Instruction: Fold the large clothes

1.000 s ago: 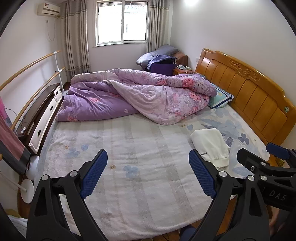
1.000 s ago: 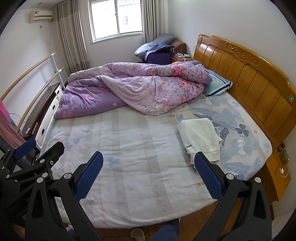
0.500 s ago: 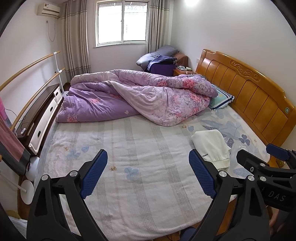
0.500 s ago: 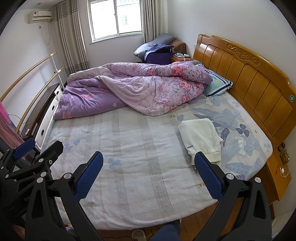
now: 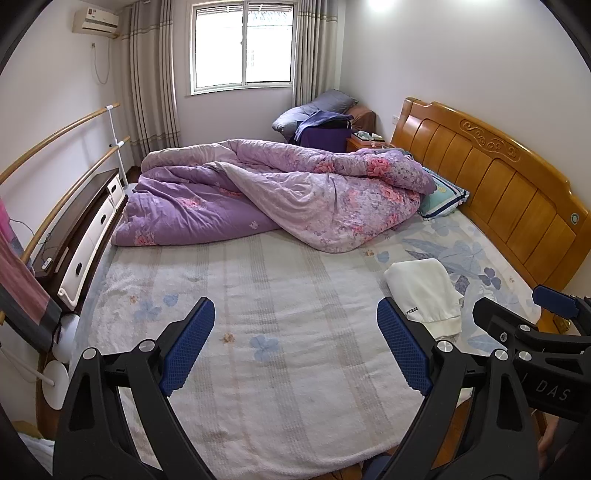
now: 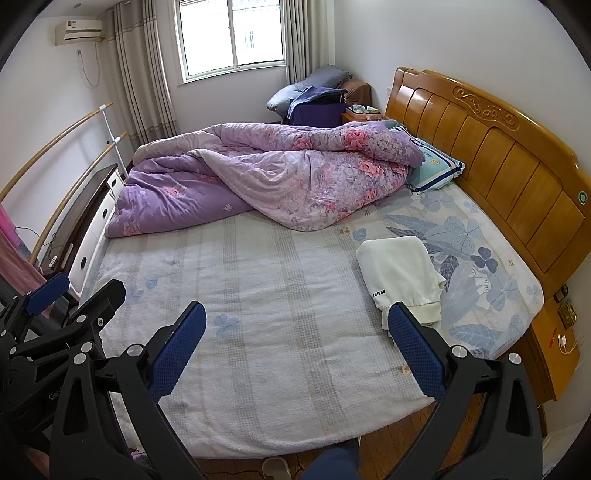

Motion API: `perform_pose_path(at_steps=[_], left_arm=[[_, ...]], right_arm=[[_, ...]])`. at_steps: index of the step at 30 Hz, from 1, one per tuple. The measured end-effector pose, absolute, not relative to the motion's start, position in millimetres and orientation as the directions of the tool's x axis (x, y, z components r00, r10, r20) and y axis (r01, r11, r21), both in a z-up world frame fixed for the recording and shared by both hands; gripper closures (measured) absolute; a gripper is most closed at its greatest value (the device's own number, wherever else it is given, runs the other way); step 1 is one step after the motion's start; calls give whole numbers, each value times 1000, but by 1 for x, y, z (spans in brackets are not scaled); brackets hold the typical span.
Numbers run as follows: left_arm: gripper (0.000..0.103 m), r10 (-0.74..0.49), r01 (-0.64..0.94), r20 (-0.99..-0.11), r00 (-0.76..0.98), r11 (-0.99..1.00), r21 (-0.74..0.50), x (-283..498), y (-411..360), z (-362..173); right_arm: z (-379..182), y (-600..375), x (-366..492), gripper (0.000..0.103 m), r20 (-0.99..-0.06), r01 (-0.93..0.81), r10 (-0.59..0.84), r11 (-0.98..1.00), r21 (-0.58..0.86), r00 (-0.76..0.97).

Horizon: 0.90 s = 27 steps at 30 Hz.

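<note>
Both tools, left tool (image 5: 295,345) and right tool (image 6: 297,341), hang wide apart, holding nothing. The white top (image 6: 400,277) lies near the bed (image 6: 258,369) edge by the headboard; a clumsy grab could drag it off.

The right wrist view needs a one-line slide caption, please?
Open right gripper above the bed, folded white garment lying ahead by its right finger.

1. Home bedroom — a double bed (image 5: 258,369) with a carved wooden headboard (image 5: 491,192).
2. Rumpled purple floral quilt (image 5: 280,195) and a pillow (image 5: 441,195) on it.
3. Curtained window (image 5: 242,44), wall air conditioner (image 5: 96,22) — domestic fittings.
</note>
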<state>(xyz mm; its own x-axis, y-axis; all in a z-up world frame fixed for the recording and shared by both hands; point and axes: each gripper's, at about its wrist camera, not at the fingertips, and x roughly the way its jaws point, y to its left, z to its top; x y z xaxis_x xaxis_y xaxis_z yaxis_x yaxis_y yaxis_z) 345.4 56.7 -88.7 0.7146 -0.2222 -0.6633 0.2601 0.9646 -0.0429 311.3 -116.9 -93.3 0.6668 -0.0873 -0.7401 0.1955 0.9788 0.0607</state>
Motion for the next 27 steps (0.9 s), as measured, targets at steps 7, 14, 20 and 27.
perform_pose_path(at_steps=[7,14,20,27], left_arm=[[13,-225,264,-663,714,964,-43,351,59,-89],[13,-214,263,-658,722,965,-25,357,62,-89],[13,-226,274,-653,722,961,-29,362,65,-91],[13,-230,288,-625,746,957,-8,359,66,-91]], right_arm=[[-94,-117,313,8,-741,196,-88,979,60,666],[-93,-116,313,8,-742,197,-87,978,62,665],[-93,-117,314,8,-741,197,-89,979,59,665],[-93,-117,316,8,-742,197,-88,979,60,664]])
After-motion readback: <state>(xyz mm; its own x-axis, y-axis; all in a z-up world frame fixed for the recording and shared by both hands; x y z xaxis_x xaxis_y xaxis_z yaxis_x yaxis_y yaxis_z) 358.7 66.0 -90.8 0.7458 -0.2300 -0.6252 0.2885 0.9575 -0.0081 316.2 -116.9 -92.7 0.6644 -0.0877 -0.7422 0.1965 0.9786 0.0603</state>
